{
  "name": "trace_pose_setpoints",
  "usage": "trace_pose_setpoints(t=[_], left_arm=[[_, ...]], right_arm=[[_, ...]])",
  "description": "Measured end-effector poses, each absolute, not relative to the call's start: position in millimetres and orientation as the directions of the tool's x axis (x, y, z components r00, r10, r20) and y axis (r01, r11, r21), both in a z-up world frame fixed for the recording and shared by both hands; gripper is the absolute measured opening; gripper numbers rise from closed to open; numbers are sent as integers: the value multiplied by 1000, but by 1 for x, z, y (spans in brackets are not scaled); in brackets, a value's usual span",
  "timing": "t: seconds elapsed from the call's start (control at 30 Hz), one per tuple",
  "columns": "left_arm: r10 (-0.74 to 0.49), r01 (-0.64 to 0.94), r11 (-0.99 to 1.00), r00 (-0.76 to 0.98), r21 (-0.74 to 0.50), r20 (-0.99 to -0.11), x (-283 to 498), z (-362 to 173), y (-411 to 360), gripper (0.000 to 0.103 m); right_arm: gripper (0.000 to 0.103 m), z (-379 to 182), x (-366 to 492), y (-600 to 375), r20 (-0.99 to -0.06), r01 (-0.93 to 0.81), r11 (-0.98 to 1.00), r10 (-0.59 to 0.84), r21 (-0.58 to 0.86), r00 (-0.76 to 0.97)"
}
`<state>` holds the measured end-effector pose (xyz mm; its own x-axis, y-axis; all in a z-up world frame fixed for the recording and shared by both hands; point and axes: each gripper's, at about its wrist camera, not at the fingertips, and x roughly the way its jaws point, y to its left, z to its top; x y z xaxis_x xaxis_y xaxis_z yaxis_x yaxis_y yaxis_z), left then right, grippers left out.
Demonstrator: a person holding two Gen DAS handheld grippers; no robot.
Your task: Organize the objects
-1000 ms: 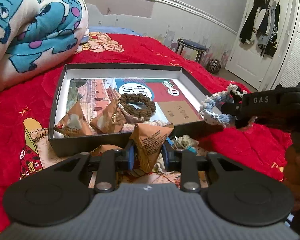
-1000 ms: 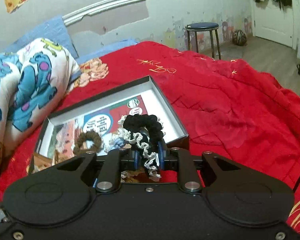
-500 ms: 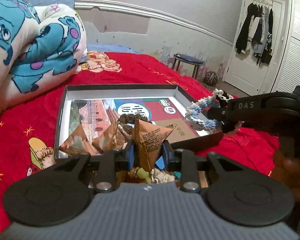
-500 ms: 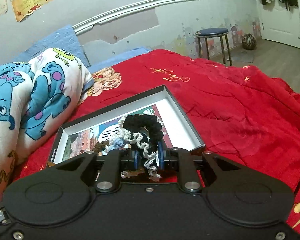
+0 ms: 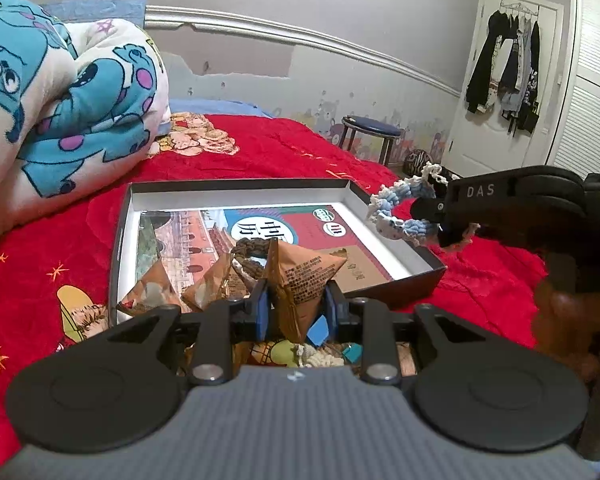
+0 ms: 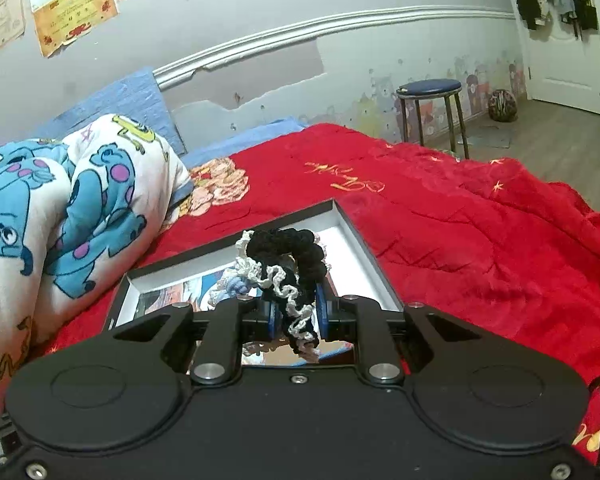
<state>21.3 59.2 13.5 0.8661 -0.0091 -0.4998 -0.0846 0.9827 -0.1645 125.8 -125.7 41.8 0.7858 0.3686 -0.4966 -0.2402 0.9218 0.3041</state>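
My left gripper [image 5: 296, 308] is shut on a brown triangular snack packet [image 5: 300, 280], held above the near edge of the shallow black box [image 5: 120, 248] on the red bed. Inside the box lie two more brown packets [image 5: 156, 292] and a brown scrunchie [image 5: 252, 248]. My right gripper [image 6: 296, 312] is shut on scrunchies: a black one [image 6: 296, 252] with white trim and a light blue one [image 6: 232, 286]. It hovers over the box's right side and shows in the left wrist view [image 5: 432, 216] with the blue and white scrunchie [image 5: 396, 208].
A rolled cartoon blanket [image 5: 52, 112] lies left of the box. Small loose items [image 5: 316, 354] lie on the bed under my left gripper. A stool [image 5: 370, 136] and a ball [image 5: 418, 160] stand on the floor beyond the bed.
Both grippers have risen, each with its load. The box now sits lower and farther off in both views.
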Motion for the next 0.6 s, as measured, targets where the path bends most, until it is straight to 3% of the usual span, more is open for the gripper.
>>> trace_pose_setpoints(t=[0.43,0.6], left_arm=[[1,-83,983,898,-165,-441,34,30,63,32],[14,-85,980,931,-178,-366,64,51,65,32]], right_arm=[[18,51,136,-132,-447,-235,915,369,328,815],[18,59,148,-144,-412,-216,909,361,357,837]])
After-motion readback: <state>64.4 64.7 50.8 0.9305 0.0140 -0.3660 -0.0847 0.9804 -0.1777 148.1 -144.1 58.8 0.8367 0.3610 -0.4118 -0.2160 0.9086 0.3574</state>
